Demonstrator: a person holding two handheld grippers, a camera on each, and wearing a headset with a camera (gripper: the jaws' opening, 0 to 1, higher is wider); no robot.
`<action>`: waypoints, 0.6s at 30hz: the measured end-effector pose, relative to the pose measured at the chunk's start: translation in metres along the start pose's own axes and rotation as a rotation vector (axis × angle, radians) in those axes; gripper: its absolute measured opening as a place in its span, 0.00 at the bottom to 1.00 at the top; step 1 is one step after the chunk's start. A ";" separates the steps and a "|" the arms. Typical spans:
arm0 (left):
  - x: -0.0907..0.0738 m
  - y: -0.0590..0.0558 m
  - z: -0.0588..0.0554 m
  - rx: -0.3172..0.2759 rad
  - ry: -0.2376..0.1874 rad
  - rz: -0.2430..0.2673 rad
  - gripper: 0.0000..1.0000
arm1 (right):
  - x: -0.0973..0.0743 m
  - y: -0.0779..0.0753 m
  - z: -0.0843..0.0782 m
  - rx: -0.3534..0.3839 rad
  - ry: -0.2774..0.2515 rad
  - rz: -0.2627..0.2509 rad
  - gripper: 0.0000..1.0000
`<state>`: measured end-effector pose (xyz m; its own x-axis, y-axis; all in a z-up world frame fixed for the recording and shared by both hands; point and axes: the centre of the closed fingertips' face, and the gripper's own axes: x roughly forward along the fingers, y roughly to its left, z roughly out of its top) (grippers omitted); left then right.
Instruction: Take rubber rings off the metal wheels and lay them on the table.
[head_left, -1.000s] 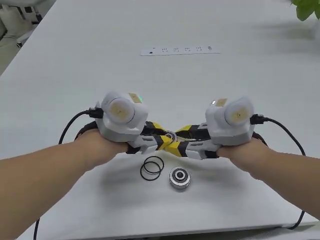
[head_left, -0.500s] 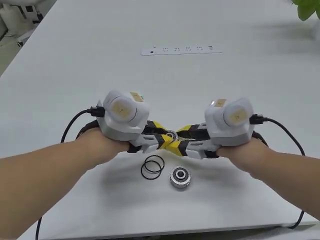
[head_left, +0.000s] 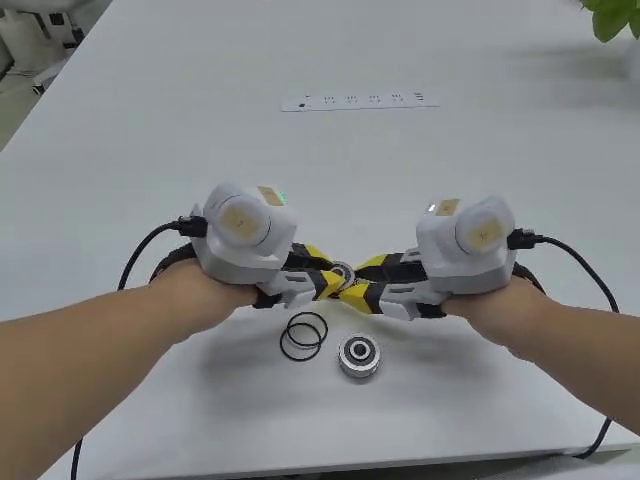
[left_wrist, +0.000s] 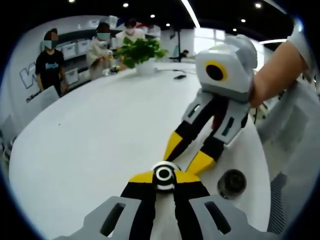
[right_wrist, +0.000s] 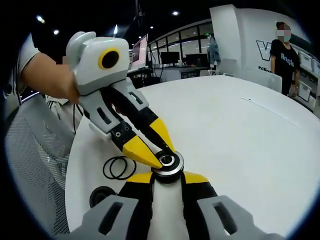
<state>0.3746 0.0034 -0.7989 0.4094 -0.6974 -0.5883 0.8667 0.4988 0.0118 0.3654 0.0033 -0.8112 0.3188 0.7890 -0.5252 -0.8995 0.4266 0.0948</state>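
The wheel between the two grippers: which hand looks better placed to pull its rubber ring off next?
Probably the right. The left gripper is shut on the wheel, steadying it, while the right gripper has its jaws apart, tips at the wheel's edge, free to pinch.

An open-plan office or lab: a long white table (head_left: 200, 80), monitors (right_wrist: 175, 58) at upper middle, shelved bins (left_wrist: 75, 50) upper left, a plant (left_wrist: 141, 50).
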 end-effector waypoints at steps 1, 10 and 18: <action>0.000 0.000 0.000 0.000 0.000 0.000 0.12 | 0.000 0.000 0.000 0.001 0.000 0.000 0.17; 0.000 -0.002 0.000 0.007 0.003 -0.002 0.12 | -0.003 -0.001 -0.003 -0.006 0.013 -0.003 0.11; 0.000 -0.002 0.000 0.014 0.001 0.001 0.12 | -0.006 -0.003 -0.004 -0.006 0.021 -0.009 0.06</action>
<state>0.3730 0.0025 -0.7988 0.4097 -0.6967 -0.5889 0.8703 0.4919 0.0237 0.3649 -0.0043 -0.8120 0.3210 0.7754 -0.5438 -0.8982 0.4314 0.0849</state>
